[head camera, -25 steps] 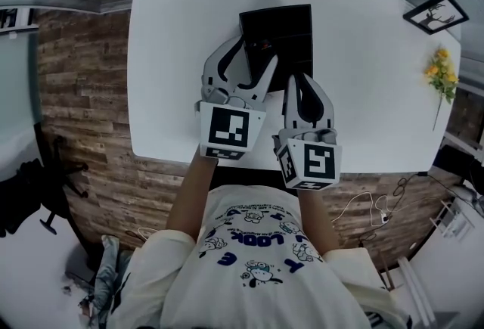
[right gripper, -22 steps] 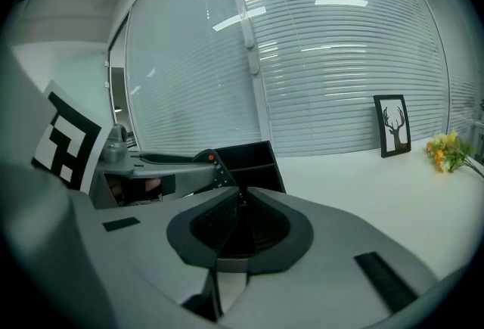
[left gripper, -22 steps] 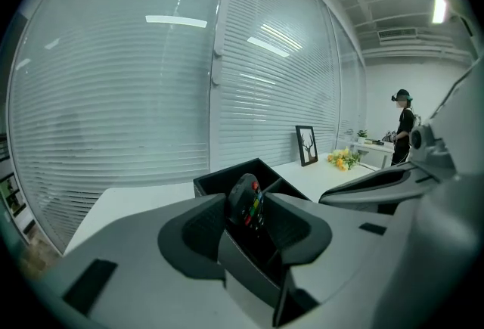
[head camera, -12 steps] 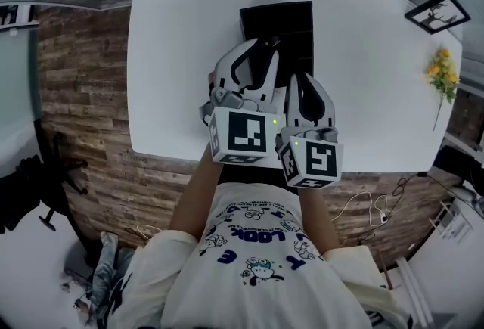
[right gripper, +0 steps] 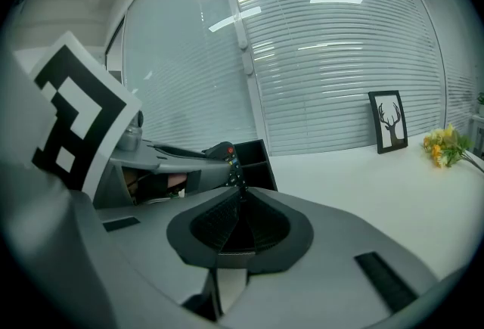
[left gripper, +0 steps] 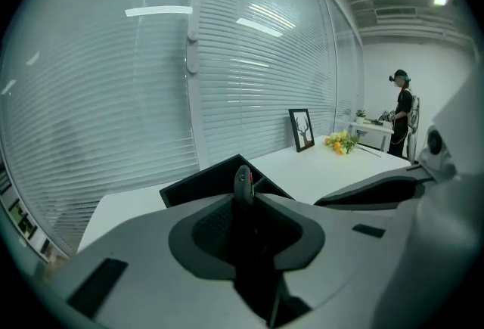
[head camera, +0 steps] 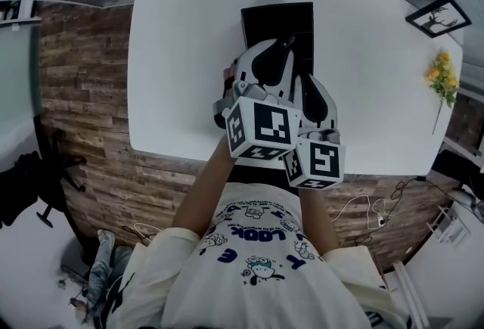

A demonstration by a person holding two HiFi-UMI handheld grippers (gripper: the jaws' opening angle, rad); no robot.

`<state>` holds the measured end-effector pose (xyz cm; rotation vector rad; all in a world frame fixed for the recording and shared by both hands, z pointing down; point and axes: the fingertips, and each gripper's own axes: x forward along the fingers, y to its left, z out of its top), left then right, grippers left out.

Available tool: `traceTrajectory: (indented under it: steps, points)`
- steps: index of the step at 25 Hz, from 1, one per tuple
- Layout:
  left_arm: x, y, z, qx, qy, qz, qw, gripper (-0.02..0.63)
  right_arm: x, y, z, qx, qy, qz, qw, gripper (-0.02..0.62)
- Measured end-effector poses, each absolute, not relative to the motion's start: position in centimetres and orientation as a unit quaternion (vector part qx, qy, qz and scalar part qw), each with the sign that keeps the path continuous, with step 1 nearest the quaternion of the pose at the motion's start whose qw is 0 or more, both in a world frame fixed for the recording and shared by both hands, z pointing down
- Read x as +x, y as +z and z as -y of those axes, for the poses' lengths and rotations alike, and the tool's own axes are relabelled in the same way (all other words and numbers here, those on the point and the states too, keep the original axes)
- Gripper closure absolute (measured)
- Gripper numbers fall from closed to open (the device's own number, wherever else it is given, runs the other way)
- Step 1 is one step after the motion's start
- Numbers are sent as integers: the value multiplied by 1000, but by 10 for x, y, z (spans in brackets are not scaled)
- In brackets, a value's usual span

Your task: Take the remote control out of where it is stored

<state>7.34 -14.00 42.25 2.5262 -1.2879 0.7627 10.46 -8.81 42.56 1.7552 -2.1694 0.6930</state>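
Nearest: right gripper [right gripper: 240, 197], jaws together, empty, parked just beside left gripper, likely spare. Left gripper [head camera: 281, 48]: jaws just closing, now clamped on slim black remote control [left gripper: 243, 178], buttoned end poking past tips, gripped for lift-out. Remote at near edge of black compartmented storage box [head camera: 291, 17] on white surface [head camera: 181, 55]; whether clear of compartment, cannot tell.

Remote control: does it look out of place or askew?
Nothing damaged or spilled. The remote control stands on end in the left tool, whose jaws have just closed on it, over the black box.
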Motion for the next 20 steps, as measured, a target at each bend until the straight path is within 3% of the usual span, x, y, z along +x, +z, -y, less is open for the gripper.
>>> traceTrajectory:
  steps: [20]
  points:
    - [110,434,155,862,304,397,82,530,129,435,87,615,241,739,131,547]
